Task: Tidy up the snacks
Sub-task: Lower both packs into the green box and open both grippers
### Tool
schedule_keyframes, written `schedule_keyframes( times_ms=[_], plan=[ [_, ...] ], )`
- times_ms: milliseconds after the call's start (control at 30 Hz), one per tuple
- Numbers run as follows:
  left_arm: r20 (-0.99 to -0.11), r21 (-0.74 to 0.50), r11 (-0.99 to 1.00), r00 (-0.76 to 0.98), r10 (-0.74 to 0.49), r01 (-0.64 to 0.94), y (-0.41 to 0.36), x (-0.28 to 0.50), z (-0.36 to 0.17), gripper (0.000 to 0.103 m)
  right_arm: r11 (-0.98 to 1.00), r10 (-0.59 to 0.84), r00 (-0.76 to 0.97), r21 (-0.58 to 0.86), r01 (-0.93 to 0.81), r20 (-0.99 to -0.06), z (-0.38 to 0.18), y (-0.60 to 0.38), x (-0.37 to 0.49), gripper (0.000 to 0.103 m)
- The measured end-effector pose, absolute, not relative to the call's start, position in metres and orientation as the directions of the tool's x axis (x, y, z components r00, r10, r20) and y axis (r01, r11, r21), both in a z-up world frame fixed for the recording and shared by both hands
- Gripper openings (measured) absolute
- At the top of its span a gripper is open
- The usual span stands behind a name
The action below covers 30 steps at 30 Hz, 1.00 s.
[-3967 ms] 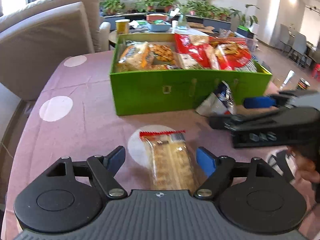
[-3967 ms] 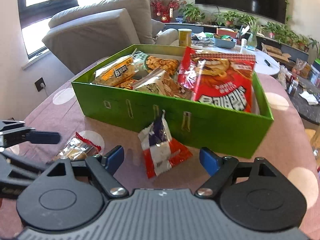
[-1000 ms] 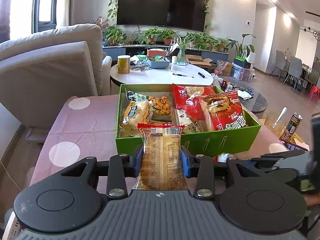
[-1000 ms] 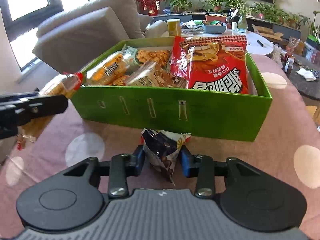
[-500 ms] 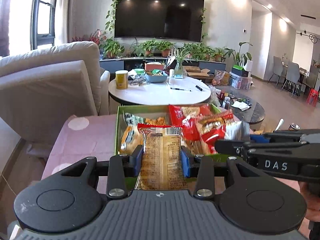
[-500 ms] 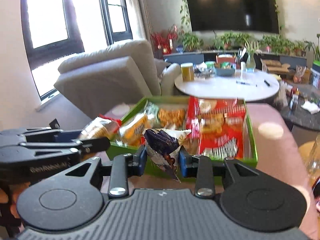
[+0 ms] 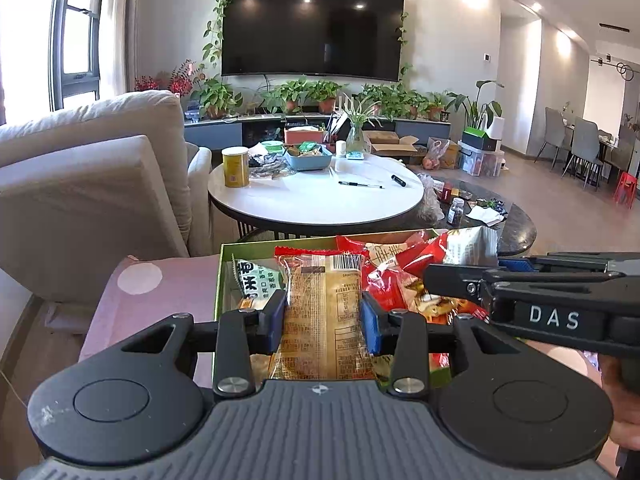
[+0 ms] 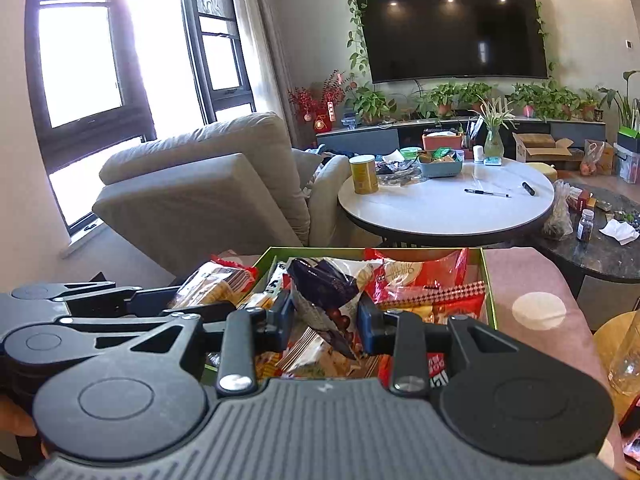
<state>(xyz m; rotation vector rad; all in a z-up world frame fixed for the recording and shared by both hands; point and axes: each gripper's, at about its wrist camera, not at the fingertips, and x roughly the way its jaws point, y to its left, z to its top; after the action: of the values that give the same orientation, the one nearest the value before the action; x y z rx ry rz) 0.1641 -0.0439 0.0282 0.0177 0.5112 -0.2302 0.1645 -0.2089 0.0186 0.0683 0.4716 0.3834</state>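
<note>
The left tool (image 7: 323, 316) pinches a clear-wrapped cracker packet (image 7: 325, 320) between its 2 blue pads (image 7: 370, 326). The packet stands upright with a red crimped top edge, a barcode near the top and a block of small print on its back, too small to read. It hangs over the near left part of the green box (image 7: 219, 280).

The right tool (image 8: 325, 316) is clamped on a dark purple and white snack bag (image 8: 326, 292), crumpled and tilted, held above the middle of the same green box (image 8: 490, 280). In the left wrist view, this right tool (image 7: 460, 280) reaches in from the right, its side marked "DAS", with the silver back of its bag (image 7: 472, 246) showing past the tip.

Inside the box lie a green and white packet (image 7: 256, 282) with large Chinese characters at the far left, and red snack bags (image 8: 424, 280) with Chinese lettering on the right. The box sits on a counter covered by a mauve cloth with pale dots (image 8: 538, 312).

Beyond it stand a beige sofa (image 8: 208, 196) on the left and a round white table (image 8: 448, 204) carrying a yellow can (image 8: 364, 174), a blue basket (image 8: 440, 166), a pen (image 8: 486, 193) and a marker (image 8: 529, 189). A black TV (image 8: 456, 28) framed by trailing vines hangs on the far wall above a row of potted plants (image 8: 472, 98).
</note>
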Motion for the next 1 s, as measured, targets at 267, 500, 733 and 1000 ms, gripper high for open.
schedule_keyframes(
  times_ms=[267,500,733,1000],
  plan=[
    [-0.521,-0.073,0.972,0.822,-0.229,0.225,-0.046,0.204,0.013,0.036,0.93,0.367,0.809,0.173,-0.324,-0.46,0.007,-0.21,0.192,0.055],
    [-0.543,-0.091,0.976,0.812,-0.215,0.197,-0.049,0.234,0.001,0.036,0.935,0.354,0.801,0.162,-0.316,-0.483,0.002,-0.208,0.21,0.055],
    [-0.557,-0.127,0.975,0.8,-0.222,0.182,-0.048,0.244,-0.009,0.041,0.937,0.35,0.801,0.194,-0.292,-0.486,-0.006,-0.213,0.217,0.056],
    [-0.549,-0.118,0.977,0.808,-0.213,0.177,-0.045,0.231,-0.003,0.048,0.935,0.355,0.805,0.192,-0.298,-0.476,-0.001,-0.211,0.206,0.056]
  ],
)
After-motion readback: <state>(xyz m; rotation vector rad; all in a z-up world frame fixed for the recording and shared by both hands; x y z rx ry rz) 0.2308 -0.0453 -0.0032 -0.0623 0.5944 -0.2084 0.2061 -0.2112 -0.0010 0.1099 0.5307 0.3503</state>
